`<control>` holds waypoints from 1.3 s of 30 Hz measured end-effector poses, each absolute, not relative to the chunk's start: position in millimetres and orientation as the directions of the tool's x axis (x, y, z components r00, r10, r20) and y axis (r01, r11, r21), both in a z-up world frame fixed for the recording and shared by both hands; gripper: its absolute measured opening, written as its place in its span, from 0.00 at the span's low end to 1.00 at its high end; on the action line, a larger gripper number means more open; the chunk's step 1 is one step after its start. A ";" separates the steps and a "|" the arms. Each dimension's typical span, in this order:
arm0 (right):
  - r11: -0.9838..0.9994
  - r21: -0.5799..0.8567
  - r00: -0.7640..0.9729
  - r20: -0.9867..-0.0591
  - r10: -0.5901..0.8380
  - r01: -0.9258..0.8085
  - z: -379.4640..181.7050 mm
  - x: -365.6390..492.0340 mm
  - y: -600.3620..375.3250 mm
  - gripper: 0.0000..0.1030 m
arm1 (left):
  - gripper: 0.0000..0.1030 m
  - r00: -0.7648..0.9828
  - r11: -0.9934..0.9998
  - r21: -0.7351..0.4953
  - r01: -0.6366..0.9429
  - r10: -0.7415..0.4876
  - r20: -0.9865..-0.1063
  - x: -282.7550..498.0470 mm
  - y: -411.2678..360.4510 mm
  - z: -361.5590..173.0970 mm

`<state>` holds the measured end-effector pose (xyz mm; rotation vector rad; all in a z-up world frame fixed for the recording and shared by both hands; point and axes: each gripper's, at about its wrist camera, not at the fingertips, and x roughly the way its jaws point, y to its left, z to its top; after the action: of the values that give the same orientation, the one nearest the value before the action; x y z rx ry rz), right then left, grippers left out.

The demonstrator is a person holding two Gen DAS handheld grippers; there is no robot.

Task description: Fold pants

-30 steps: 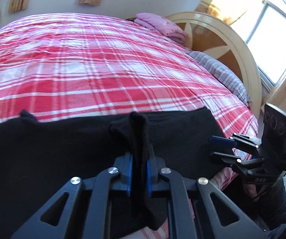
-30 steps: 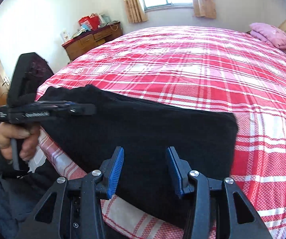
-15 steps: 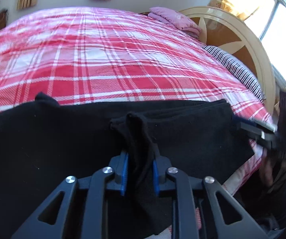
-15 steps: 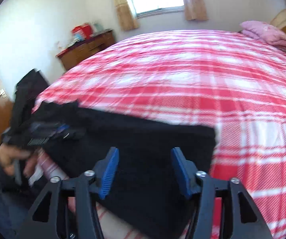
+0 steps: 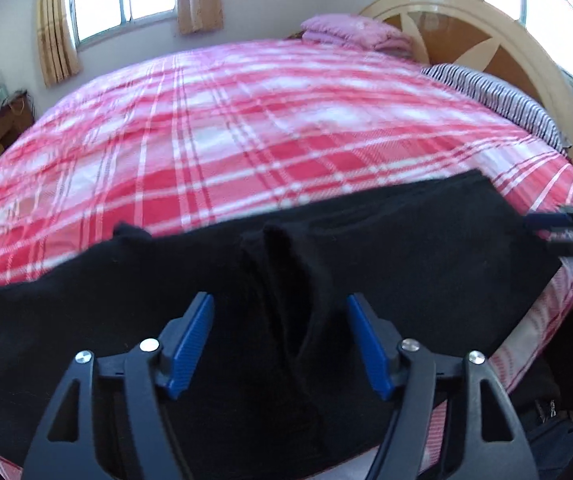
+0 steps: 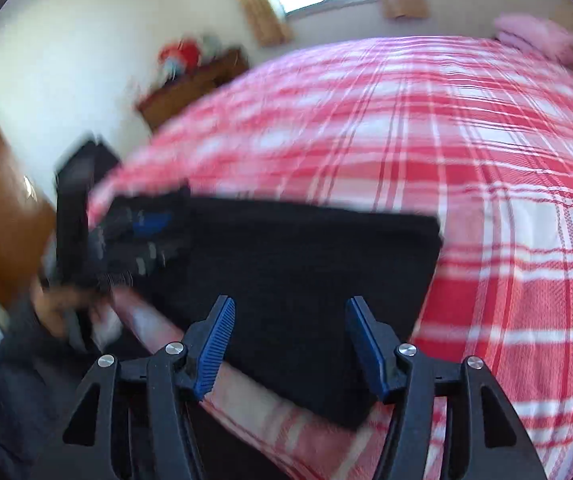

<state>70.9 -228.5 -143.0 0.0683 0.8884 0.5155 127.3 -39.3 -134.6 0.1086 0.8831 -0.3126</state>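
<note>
Black pants (image 5: 386,248) lying flat near bed (image 5: 266,128) edge, ridge bunched between left gripper (image 5: 280,340) jaws. Both jaws wide, right gripper (image 6: 290,344) too. Best smooth that ridge before next fold.

Red plaid bed (image 5: 246,140), black pants (image 5: 406,248) at near edge (raised ridge mid-cloth), pink bedding (image 5: 354,34), striped pillow (image 5: 498,96)

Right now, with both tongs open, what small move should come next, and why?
Probably lower the left tongs and flatten the raised ridge in the black pants. Both jaws stand open, gripping nothing, and the pants lie on the plaid bed, with the right tongs open too.
</note>
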 end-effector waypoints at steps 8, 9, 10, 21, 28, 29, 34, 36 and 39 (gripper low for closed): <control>0.889 0.125 0.552 -0.743 0.378 -0.440 -149.6 60.3 -213.1 0.60 | 0.76 0.587 0.950 -0.053 0.306 -0.232 -0.776 125.3 -36.6 -135.9; 0.886 0.159 0.558 -0.725 0.404 -0.434 -146.3 62.5 -218.4 0.60 | 0.76 0.583 0.950 -0.051 0.308 -0.230 -0.779 125.4 -36.1 -134.9; 0.883 0.191 0.572 -0.700 0.428 -0.428 -141.4 61.3 -223.2 0.60 | 0.76 0.580 0.950 -0.046 0.310 -0.227 -0.782 125.3 -35.9 -134.2; 0.895 0.363 0.701 -0.566 0.433 -0.259 -130.1 67.0 -270.0 0.62 | 0.79 0.626 0.965 0.098 0.244 -0.079 -0.776 119.7 16.6 -111.8; 0.907 0.273 0.711 -0.564 0.421 -0.320 -127.2 56.2 -248.5 0.62 | 0.79 0.652 0.956 0.187 0.226 -0.006 -0.758 115.6 44.9 -105.9; 0.911 0.255 0.713 -0.567 0.413 -0.324 -127.8 55.5 -245.8 0.62 | 0.79 0.654 0.959 0.193 0.207 0.011 -0.756 115.6 53.3 -105.6; 0.913 0.263 0.714 -0.568 0.409 -0.313 -131.2 56.6 -248.9 0.62 | 0.79 0.657 0.957 0.288 0.045 0.189 -0.730 118.6 116.5 -110.8; 0.914 0.271 0.719 -0.566 0.405 -0.302 -131.6 57.4 -251.8 0.62 | 0.79 0.654 0.941 0.337 -0.019 0.267 -0.708 116.8 142.2 -113.2; 0.915 0.280 0.720 -0.567 0.401 -0.290 -133.4 58.8 -253.8 0.63 | 0.79 0.632 0.941 0.318 -0.117 0.318 -0.707 112.5 186.7 -117.7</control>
<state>58.8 -253.8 -133.4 0.1765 0.6659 0.3840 112.5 186.7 -117.7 0.2523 0.8534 0.2518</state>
